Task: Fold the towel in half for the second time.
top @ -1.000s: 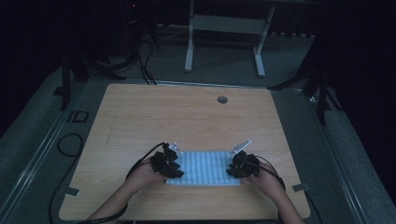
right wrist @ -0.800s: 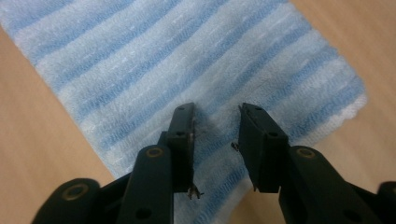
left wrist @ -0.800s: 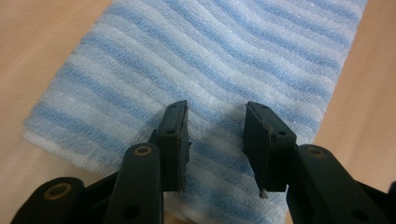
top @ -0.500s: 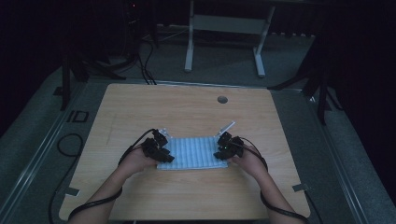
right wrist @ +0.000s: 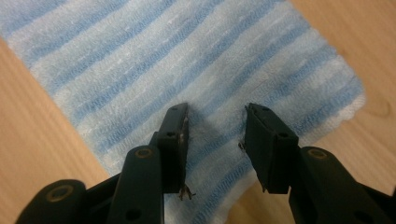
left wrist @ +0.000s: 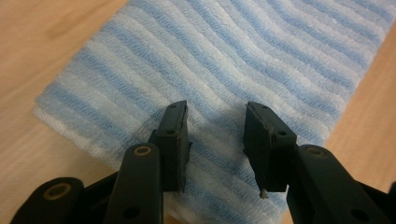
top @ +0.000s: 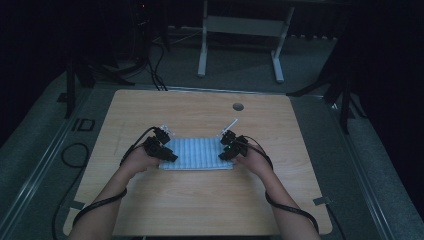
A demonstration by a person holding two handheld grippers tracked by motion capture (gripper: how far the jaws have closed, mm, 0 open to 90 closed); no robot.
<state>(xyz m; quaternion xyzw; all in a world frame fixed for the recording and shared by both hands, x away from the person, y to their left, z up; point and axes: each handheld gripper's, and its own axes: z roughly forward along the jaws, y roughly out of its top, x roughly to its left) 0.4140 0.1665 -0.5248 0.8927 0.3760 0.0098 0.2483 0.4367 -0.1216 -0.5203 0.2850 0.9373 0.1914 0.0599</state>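
You have one blue-and-white striped towel [top: 196, 154] lying on one wooden tabletop [top: 200, 205]. You hold two claws: the left claw [top: 167, 155] at the towel's left end and the right claw [top: 224, 152] at its right end, each with two black jaws standing apart. Two forearms come in from the near edge. One round hole [top: 238, 106] sits in the tabletop's far side.

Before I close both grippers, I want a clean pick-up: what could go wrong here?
1. Both hand-held grippers, left and right, sit open over the towel's flat surface, so closing may pinch nothing.
2. The towel looks folded; a shallow pinch might lift just the top layer.
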